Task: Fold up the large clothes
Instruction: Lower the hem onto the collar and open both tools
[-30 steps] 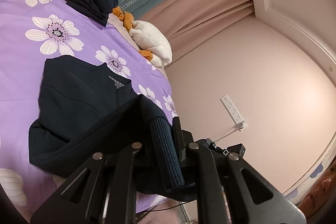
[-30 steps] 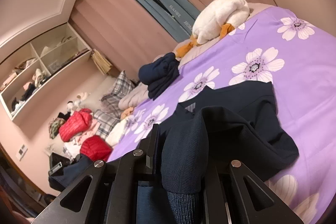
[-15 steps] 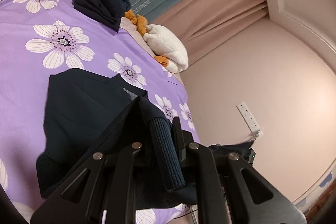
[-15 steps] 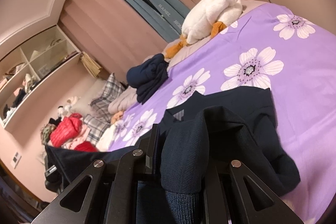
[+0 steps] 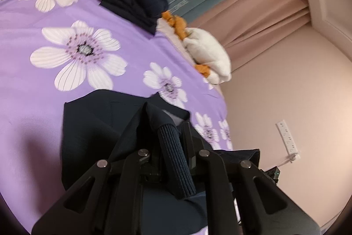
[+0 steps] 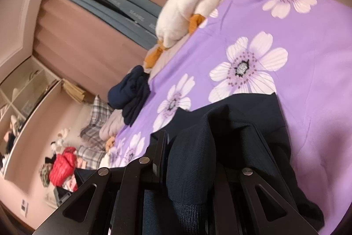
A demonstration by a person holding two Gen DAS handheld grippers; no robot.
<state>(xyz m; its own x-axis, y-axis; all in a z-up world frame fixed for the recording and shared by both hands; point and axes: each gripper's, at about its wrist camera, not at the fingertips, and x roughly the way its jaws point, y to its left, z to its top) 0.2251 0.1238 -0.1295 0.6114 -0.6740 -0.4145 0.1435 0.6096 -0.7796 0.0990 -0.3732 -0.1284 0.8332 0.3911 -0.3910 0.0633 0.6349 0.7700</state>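
Both hand-held grippers, left [image 5: 173,138] and right [image 6: 189,147], have carried the navy jacket's [image 5: 88,124] ribbed hem forward over its body on the bed [image 5: 33,91]. Each stays pinched on fabric, so the fold looks nearly laid.

Bed w/ purple floral sheet [image 5: 26,102] carries navy garment [image 5: 88,124], folded navy pile [image 5: 136,3], white plush duck [image 6: 187,8].

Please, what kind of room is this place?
Most likely a bedroom: a bed with a purple flowered bedspread, a white plush duck near the curtains, and wall shelves holding clothes.
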